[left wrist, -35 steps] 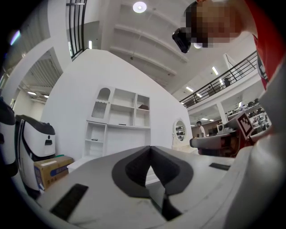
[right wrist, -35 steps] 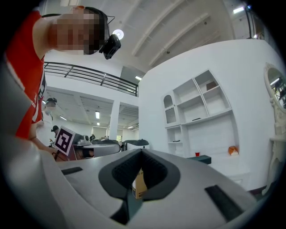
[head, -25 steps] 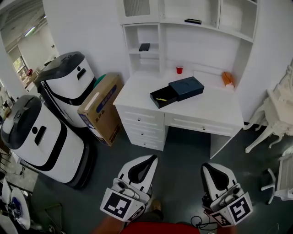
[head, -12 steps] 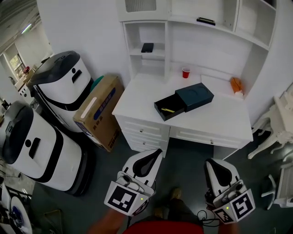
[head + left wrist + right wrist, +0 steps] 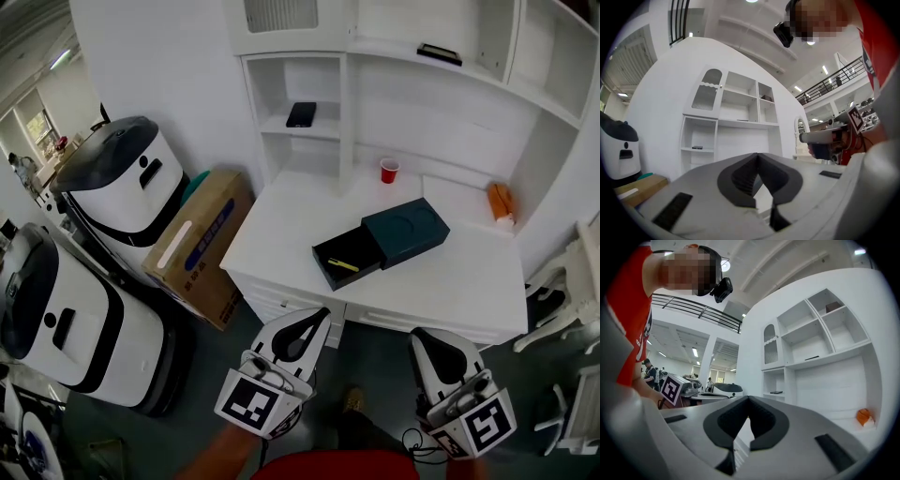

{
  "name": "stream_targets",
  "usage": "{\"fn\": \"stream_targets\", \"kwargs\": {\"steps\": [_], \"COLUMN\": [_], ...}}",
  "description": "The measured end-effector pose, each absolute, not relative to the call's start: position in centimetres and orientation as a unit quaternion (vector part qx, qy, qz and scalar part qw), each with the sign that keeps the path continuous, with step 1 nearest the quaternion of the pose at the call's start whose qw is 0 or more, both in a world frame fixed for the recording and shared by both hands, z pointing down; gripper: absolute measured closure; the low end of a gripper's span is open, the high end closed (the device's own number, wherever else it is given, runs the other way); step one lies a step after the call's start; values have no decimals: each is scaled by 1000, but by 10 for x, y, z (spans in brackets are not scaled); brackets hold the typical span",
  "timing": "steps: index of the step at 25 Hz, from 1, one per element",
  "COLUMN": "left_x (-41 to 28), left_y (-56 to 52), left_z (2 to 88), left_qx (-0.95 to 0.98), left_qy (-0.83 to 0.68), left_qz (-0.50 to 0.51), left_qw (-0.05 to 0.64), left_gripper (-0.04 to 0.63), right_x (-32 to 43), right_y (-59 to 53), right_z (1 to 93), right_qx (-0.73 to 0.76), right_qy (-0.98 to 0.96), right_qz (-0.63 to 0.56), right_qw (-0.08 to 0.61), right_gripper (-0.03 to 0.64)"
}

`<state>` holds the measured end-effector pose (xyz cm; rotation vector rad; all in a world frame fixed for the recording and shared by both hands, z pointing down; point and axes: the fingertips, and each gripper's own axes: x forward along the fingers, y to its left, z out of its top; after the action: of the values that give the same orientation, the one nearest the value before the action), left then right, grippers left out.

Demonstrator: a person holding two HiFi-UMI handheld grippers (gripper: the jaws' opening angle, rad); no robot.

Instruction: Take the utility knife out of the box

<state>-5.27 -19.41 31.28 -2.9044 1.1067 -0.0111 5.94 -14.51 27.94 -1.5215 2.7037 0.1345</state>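
Observation:
A dark box lies on the white desk in the head view. Its drawer tray is slid out toward the front left. In the tray lies a yellow utility knife. My left gripper hangs below the desk's front edge, short of the box, its jaws shut and empty. My right gripper is level with it to the right, also shut with nothing held. In the left gripper view the left gripper shows its tips meeting; the right gripper does the same in its own view.
A red cup and an orange object stand at the desk's back. A black item lies on the left shelf. A cardboard box and two white machines stand left of the desk; white chair legs stand right.
Both grippers have moved forward toward the desk, which now looks larger and nearer. Both stay shut and empty.

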Motion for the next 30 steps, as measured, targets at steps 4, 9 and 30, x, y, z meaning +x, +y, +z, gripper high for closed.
{"fn": "stream_targets", "kwargs": {"steps": [4,9,30], "left_x": [-37,-25,16], "left_y": [-240,-283,-380], "left_z": [314,312,424], "left_qx": [-929,-921,-955], "left_qy": [370,387,77], "left_qz": [-2,19,-274], "left_qw": [21,40,85], "left_gripper": [558,558,487], "right_x": [77,87,91], "right_y": [-191,-236,-303], "right_z": [279,280,307], "right_qx": [-477,-462,-518], "right_qy": [878,886,856], "right_qz": [40,39,-9], "right_qw": [15,16,-2], "right_gripper": [609,609,609]}}
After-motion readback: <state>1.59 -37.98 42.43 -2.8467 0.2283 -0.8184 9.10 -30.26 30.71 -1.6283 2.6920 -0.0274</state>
